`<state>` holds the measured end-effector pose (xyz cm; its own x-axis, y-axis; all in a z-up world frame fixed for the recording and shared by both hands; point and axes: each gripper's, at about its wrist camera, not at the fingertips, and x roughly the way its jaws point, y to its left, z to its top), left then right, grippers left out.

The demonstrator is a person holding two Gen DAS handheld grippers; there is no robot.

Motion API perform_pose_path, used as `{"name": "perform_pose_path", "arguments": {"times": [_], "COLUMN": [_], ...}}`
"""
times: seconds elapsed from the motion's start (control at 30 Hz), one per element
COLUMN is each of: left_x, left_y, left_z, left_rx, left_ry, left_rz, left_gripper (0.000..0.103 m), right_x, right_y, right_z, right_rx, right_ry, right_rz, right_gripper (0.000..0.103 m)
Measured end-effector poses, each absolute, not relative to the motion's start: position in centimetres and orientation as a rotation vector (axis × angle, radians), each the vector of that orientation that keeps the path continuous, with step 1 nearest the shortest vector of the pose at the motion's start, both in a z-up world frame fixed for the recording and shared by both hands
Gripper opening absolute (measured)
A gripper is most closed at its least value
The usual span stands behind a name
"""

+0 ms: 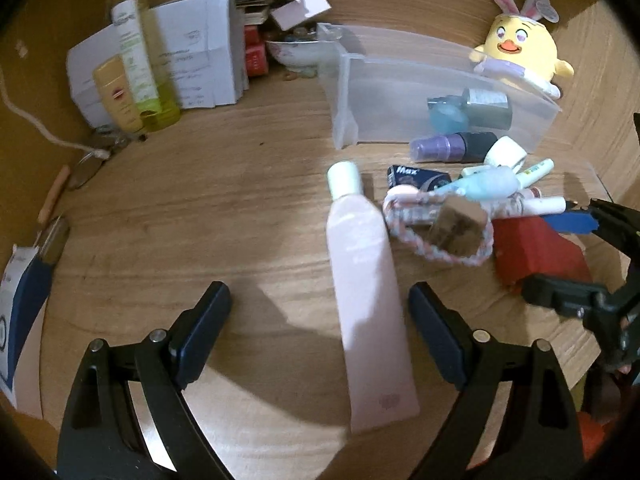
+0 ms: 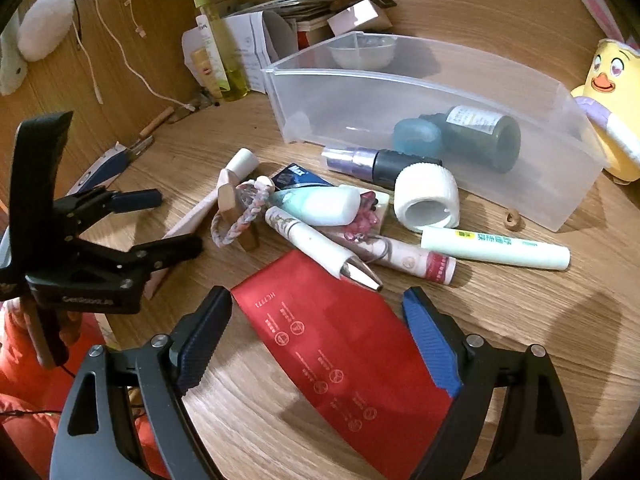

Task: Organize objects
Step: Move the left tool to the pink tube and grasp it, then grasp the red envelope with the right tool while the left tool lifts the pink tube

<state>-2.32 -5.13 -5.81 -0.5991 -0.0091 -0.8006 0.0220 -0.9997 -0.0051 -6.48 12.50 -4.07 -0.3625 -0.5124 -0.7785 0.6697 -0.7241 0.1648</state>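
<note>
A long pale pink tube lies on the wooden table between the fingers of my left gripper, nearer the right finger; the jaws stand wide and do not press it. My right gripper is open over a flat red packet. Beyond it lies a pile of small items: a braided hair tie, a white tape roll, a green-white tube and a purple spray bottle. A clear plastic bin behind them holds a dark green bottle.
A yellow chick plush stands at the bin's far right. Tall bottles and folded papers crowd the back left, with a white cable on the wall. A person's orange clothing shows past the table's near edge.
</note>
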Motion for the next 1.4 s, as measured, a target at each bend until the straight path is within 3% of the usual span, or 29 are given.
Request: {"name": "perform_pose_path", "arguments": {"times": [0.3, 0.53, 0.7, 0.93, 1.4], "left_x": [-4.9, -6.5, -7.3, -7.3, -5.8], "left_y": [-5.1, -5.4, -5.3, -6.3, -6.5], "left_z": [-5.3, -5.3, -5.2, -5.1, -1.3], "left_rx": [1.428, 1.436, 1.415, 1.415, 1.219], "left_ry": [-0.01, -0.004, 0.003, 0.134, 0.212], "left_rz": [-2.841, -2.854, -2.867, -2.874, -2.947], "left_gripper": [0.059, 0.05, 0.026, 0.023, 0.021], "right_x": [-6.0, -5.3, -5.0, -5.3, -7.1], "right_y": [11.5, 11.6, 12.6, 15.3, 19.9], "right_z": [-4.0, -3.7, -3.4, -3.2, -1.3], "right_rx": [1.103, 1.07, 1.064, 1.083, 1.056], "right_ry": [0.292, 0.31, 0.279, 0.207, 0.097], "right_rz": [-2.124, -2.143, -2.168, -2.24, -2.408], "right_gripper": [0.072, 0.063, 0.058, 0.055, 0.055]}}
